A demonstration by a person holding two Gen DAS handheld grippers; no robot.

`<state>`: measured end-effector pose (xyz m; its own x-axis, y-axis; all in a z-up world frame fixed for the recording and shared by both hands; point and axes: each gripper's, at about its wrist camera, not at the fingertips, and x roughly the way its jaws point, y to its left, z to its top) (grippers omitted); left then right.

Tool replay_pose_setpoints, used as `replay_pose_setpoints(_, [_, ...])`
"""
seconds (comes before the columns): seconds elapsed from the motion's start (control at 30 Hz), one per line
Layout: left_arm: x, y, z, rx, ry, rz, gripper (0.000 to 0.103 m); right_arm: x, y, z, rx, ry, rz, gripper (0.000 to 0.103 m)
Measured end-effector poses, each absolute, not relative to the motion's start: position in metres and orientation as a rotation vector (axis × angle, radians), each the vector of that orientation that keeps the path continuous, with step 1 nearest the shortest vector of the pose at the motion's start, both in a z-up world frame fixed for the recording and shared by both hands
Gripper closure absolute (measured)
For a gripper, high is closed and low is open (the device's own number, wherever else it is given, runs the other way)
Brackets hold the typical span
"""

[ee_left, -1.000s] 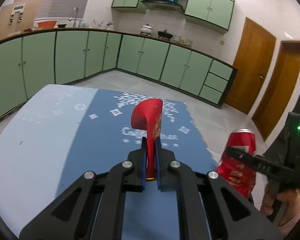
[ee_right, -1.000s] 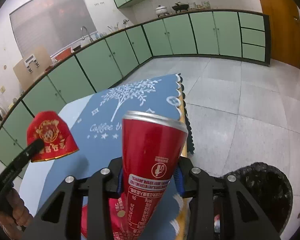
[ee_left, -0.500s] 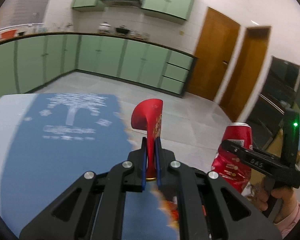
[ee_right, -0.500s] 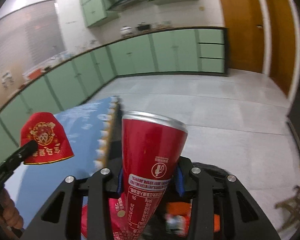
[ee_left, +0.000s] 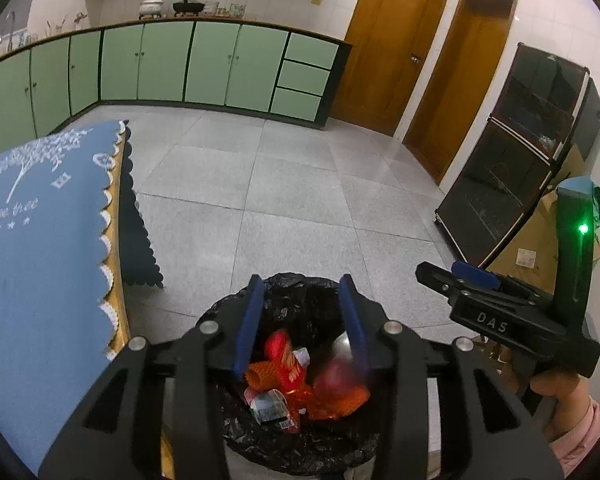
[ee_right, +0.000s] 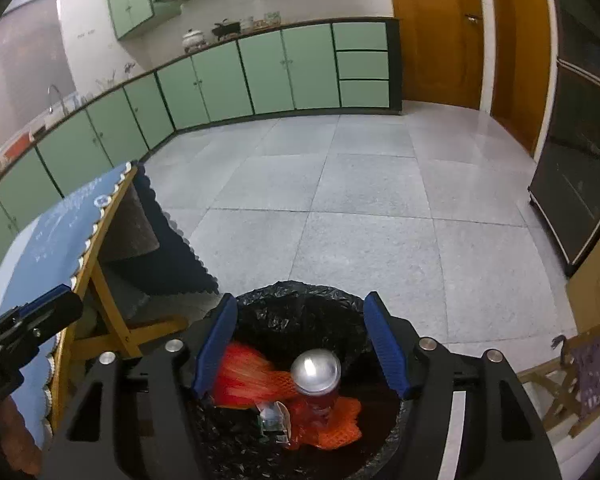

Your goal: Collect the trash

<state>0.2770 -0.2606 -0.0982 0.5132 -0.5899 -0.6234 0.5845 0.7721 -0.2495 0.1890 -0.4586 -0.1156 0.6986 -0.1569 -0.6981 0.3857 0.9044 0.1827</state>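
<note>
Claws [ee_left: 300,322] [ee_right: 306,344] both spread, empty — you've just been opening them above the black-lined bin [ee_right: 296,300], red aluminium can [ee_right: 316,380] dropped inside.

I work in a home kitchen, where green cabinets [ee_left: 204,68] line a counter holding pots [ee_left: 151,3] and a sink tap [ee_right: 56,96], beside wooden doors [ee_left: 388,48] and a tiled floor [ee_right: 360,184].
</note>
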Motion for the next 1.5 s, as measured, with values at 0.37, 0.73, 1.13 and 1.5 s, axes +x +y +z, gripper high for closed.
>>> replay_pose_setpoints(0.37, [0.241, -0.217, -0.016, 0.018, 0.572, -0.584, 0.031, 0.143, -0.429, -0.052, 0.277, 0.600, -0.338, 0.006])
replay_pose_setpoints(0.73, [0.212, -0.149, 0.028, -0.041, 0.550, -0.417, 0.017, 0.112, -0.377, 0.000, 0.270, 0.522, -0.240, 0.006])
replay_pose_setpoints(1.13, [0.161, -0.101, 0.033, -0.006, 0.536, -0.339, 0.013, 0.080, -0.322, 0.026, 0.237, 0.484, -0.144, 0.006])
replay_pose_setpoints(1.5, [0.116, -0.070, 0.028, 0.031, 0.497, -0.280, 0.011, 0.059, -0.282, 0.023, 0.199, 0.482, -0.077, 0.006])
